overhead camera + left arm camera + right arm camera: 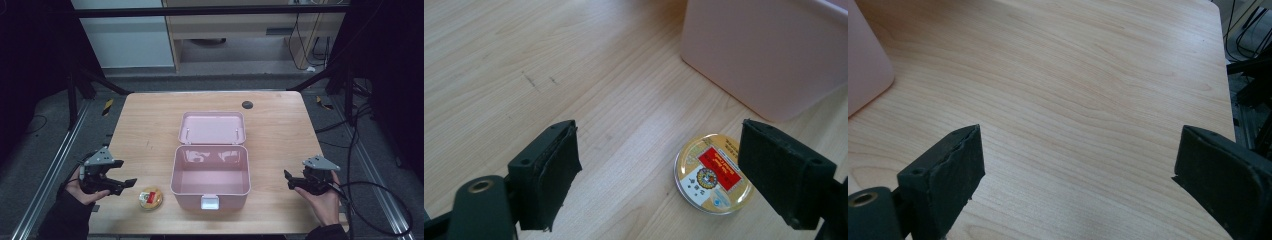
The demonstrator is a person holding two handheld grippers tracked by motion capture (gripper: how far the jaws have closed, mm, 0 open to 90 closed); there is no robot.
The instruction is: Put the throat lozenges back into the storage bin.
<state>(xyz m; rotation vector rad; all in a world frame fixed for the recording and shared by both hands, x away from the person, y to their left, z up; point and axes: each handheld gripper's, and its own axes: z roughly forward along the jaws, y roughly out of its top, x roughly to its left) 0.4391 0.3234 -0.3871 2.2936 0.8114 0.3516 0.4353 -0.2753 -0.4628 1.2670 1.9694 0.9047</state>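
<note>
1 round tin (713,173) label-up, no long axis

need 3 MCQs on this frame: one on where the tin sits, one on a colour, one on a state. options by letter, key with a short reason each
1. Where does the round tin lie?
A. inside the box
B. on the table, left of the box's front corner
C. on the box lid

2. What colour is the storage box?
A. pink
B. blue
C. white

3. How does the box's lid stand?
A. shut and latched
B. taken off and set on the floor
C. swung open, lying flat behind the box

Key: B, the tin rests on the wooden table near the left tongs, outside the box. A, the walls and lid are pink in the high view. C, the lid lies back and the box's inside shows empty.
</note>
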